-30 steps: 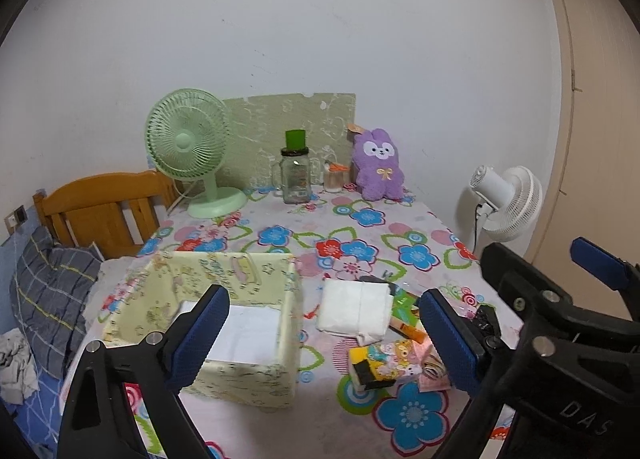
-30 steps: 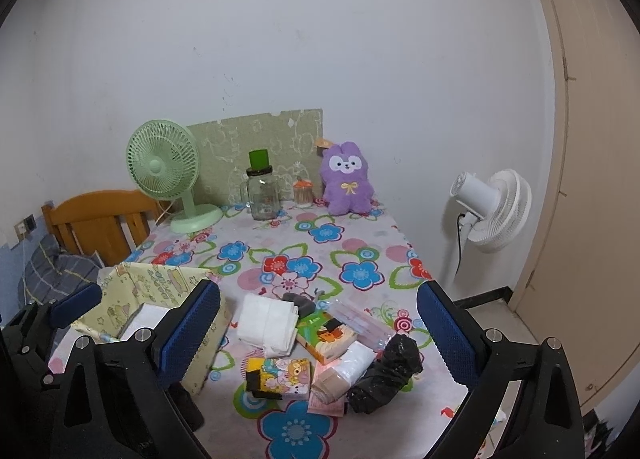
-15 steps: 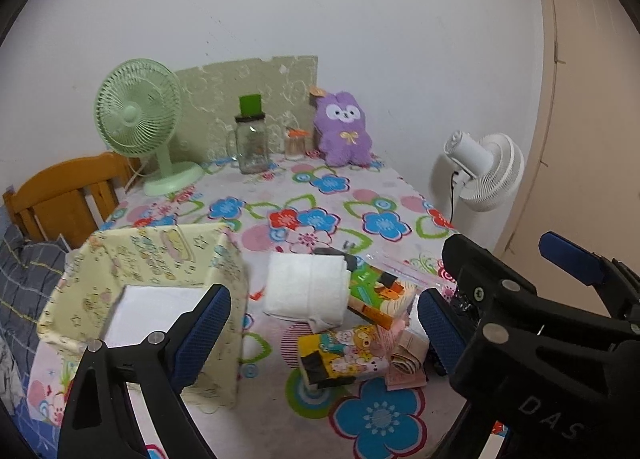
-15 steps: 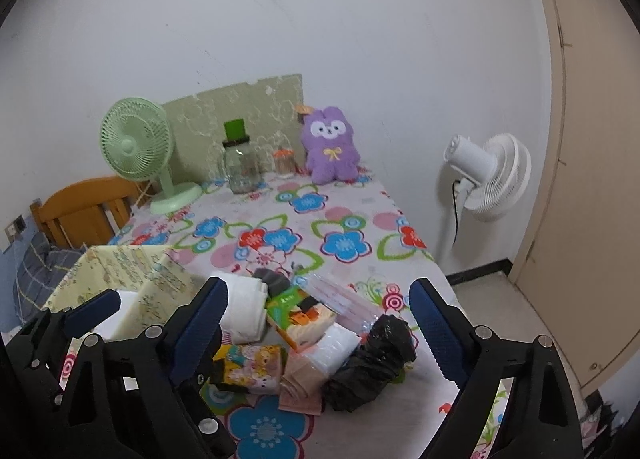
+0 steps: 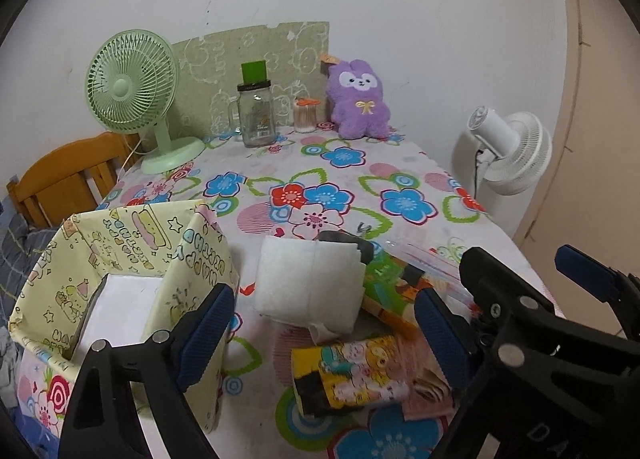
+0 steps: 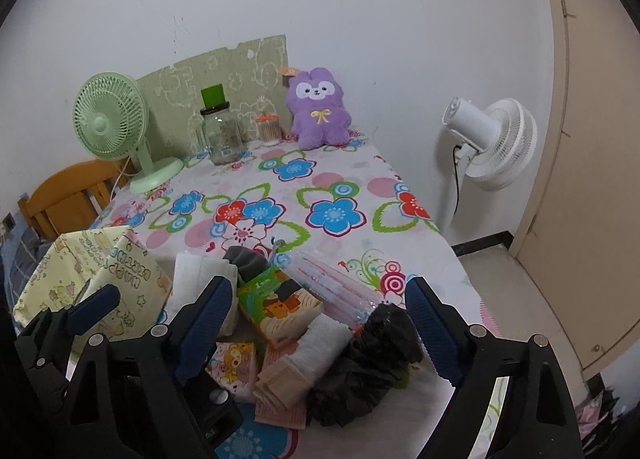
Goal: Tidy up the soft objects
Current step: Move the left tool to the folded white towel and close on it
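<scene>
I have both tools over the near edge of the table (image 5: 400, 163), which carries a flowered cloth. The left gripper (image 5: 320, 343) is spread wide with its jaws closing; nothing is between the pads, and no pad touches anything. The right gripper (image 6: 320, 333) is likewise spread wide with its jaws closing, clear of the heap below it. The soft objects lie in a heap near the near edge: a folded white cloth (image 5: 308, 283) on the heap's left side, a yellow cartoon-print pack (image 5: 352, 375) nearest the edge, a green and orange pack (image 6: 276, 307) behind it, a folded pink cloth (image 6: 280, 387), a rolled white towel (image 6: 324, 343) and a crumpled black bag (image 6: 368, 363) toward the right edge. A yellow fabric box (image 5: 120, 283) stands at the near left corner, just beside the white cloth, with a white slab inside. At the far edge stand a green fan (image 5: 136, 95) at the left corner, a glass jar (image 5: 256, 111) with a green top, and a purple plush toy (image 5: 360, 103) against the wall. A white fan (image 6: 492, 139) stands on the floor beyond the right edge
</scene>
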A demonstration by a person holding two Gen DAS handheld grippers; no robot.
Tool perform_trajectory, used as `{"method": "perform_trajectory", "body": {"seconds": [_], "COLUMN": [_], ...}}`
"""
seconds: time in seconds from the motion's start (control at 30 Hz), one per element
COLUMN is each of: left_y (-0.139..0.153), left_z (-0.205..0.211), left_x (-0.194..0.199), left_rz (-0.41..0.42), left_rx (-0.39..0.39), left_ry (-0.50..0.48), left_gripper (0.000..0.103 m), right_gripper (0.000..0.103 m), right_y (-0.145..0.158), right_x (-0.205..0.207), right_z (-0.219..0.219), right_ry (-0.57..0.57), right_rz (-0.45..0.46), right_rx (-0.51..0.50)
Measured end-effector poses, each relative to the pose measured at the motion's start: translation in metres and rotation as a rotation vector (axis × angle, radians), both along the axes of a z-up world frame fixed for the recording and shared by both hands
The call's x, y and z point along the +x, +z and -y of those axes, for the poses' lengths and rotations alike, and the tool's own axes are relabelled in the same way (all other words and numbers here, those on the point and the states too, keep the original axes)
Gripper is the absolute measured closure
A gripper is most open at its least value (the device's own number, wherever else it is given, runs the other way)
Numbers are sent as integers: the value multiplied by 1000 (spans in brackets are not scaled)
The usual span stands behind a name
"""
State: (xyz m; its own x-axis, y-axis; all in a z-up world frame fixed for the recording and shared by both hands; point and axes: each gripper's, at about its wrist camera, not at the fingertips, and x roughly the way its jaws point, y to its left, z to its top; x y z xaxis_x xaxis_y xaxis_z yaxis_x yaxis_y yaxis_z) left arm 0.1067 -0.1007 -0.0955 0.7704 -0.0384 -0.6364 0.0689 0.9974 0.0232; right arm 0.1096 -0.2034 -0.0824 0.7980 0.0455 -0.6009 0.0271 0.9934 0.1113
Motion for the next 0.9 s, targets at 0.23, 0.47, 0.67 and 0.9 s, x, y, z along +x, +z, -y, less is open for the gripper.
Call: {"method": "perform_trajectory", "body": {"seconds": [0.23, 0.47, 0.67, 0.9], "left_y": [-12, -23, -32, -43], "left_z": [3, 9, 9, 7], "left_x": [22, 37, 48, 54], "left_rz": [-13, -59, -88, -130], "left_rx": [45, 34, 30, 9], "left_ry": [33, 18, 26, 0], "left_gripper": [16, 21, 33, 60], "right_gripper": [13, 17, 17, 20], "right_y": [-14, -24, -32, -43], "right_x": [24, 39, 49, 60], "right_z": [0, 1, 3, -3], "right_ry": [10, 21, 24, 54], "right_rz": [-46, -80, -110, -151], "right_rx": [2, -2, 3, 7]}}
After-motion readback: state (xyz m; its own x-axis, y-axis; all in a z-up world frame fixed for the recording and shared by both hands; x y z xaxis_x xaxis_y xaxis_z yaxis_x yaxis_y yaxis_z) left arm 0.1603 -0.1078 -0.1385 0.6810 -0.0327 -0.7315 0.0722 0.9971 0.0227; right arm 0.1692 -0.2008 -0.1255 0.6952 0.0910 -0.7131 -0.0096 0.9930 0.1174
